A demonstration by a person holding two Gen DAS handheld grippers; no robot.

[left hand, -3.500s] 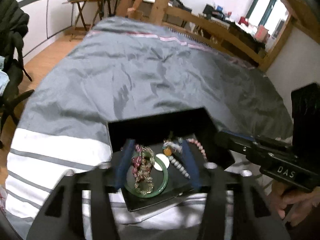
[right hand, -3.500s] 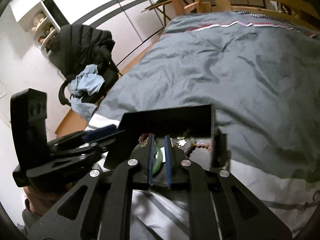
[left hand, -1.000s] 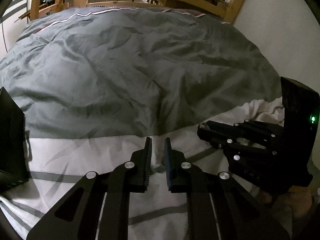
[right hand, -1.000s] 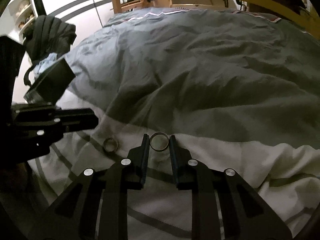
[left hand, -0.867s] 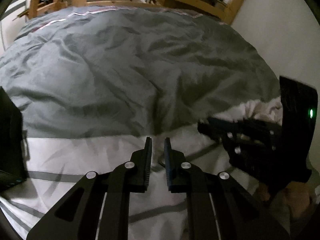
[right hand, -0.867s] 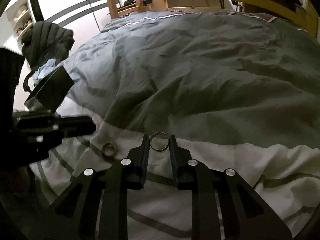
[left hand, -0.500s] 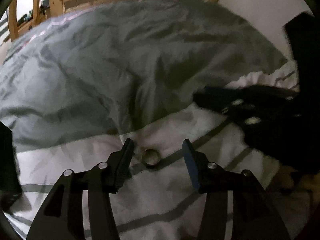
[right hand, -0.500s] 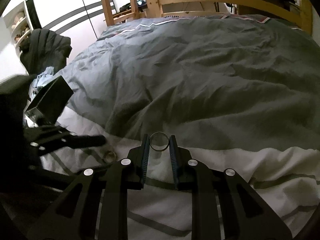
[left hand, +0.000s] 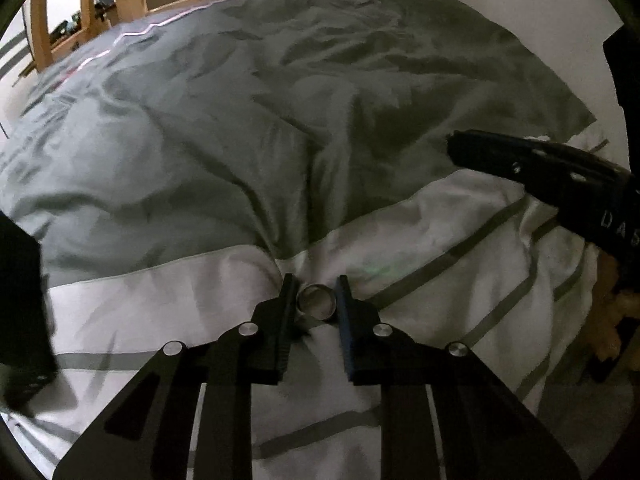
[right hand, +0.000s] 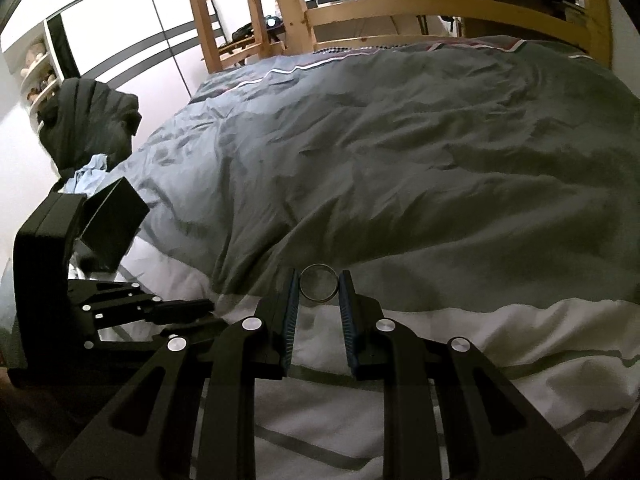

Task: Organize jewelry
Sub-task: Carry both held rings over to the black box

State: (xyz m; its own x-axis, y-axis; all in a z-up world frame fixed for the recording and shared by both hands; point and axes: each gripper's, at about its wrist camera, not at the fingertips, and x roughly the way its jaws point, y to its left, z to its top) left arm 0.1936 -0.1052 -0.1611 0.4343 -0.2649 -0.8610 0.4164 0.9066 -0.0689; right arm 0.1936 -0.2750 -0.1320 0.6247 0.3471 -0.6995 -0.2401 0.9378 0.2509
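Grey duvet (right hand: 400, 160) over striped sheet, left gripper (left hand: 317, 300) just closed around a wide silver ring (left hand: 316, 302), right gripper (right hand: 319, 283) clamping a thin ring (right hand: 318, 282), black box (right hand: 114, 218) at nine o'clock.

Left of your left gripper (left hand: 316, 294), the black box (left hand: 20, 312) is cut by the frame edge and smeared, its inside unseen. Your right gripper's (right hand: 319, 285) body runs off the left-wrist view's right edge, with the hand (left hand: 612, 320) below it dim and partly hidden. Your left gripper's tips hide the duvet (left hand: 420, 264) beneath the ring (left hand: 316, 302).
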